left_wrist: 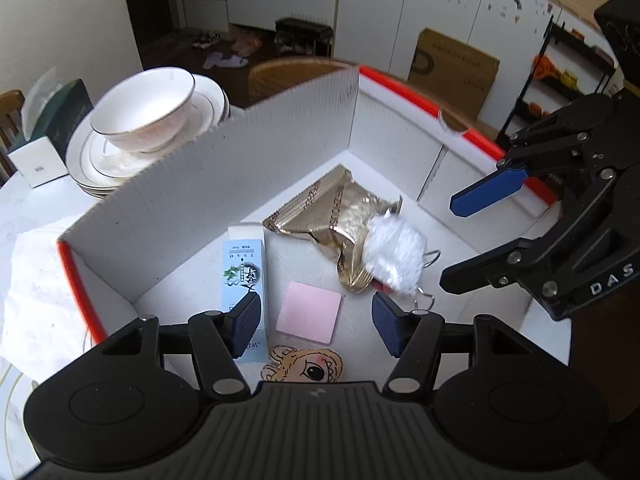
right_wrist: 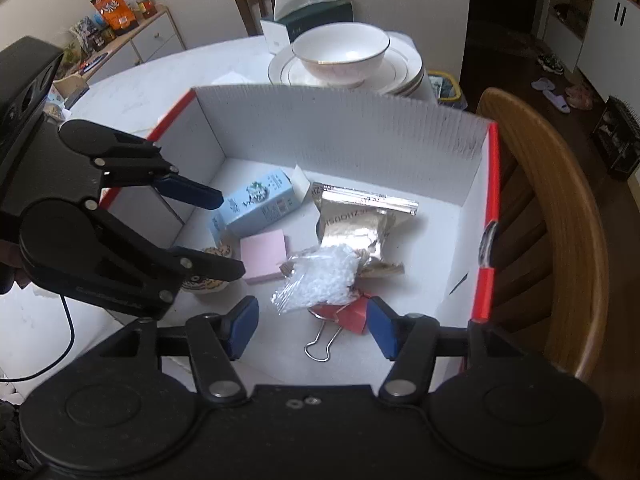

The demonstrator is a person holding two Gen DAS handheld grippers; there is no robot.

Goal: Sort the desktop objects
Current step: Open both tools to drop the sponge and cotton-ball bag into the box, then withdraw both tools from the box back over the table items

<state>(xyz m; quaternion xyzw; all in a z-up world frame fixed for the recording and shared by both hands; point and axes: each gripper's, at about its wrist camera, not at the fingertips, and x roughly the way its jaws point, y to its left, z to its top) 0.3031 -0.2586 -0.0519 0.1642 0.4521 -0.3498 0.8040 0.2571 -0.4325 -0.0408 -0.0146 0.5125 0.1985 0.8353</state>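
Both of my grippers hang over the white box (right_wrist: 340, 136) with the red outer trim, each pointing steeply down into it. The right gripper (right_wrist: 312, 326) stands with its jaws apart and nothing pressed between the pads; the red binder clip (right_wrist: 340, 318) lies on the box floor just below them. The left gripper (left_wrist: 316, 326) is likewise parted and empty, above the pink sticky-note pad (left_wrist: 310, 312) and beside the pale blue carton (left_wrist: 246, 276).

Nearest my left jaws lies a flat cartoon-face sticker or patch (left_wrist: 308, 366); I judge it thin, light and hard to pinch off the floor. The clip looks stiff and small, best taken by its wire loops. The note pad is flat and firm, gripped across its edges. Just beyond, a clear bag of white granules (right_wrist: 320, 280) rests partly on the clip and against the gold foil packet (right_wrist: 360, 224); both should be soft, crinkly and slippery, so I would take the bag by its top edge. The carton looks light and rigid, easy across its narrow sides.

Past the far wall, on the white table (right_wrist: 160, 80), a white bowl (right_wrist: 340, 54) sits in stacked plates (right_wrist: 404, 68), fragile by the look of them, with a tissue box (right_wrist: 316, 12) behind.
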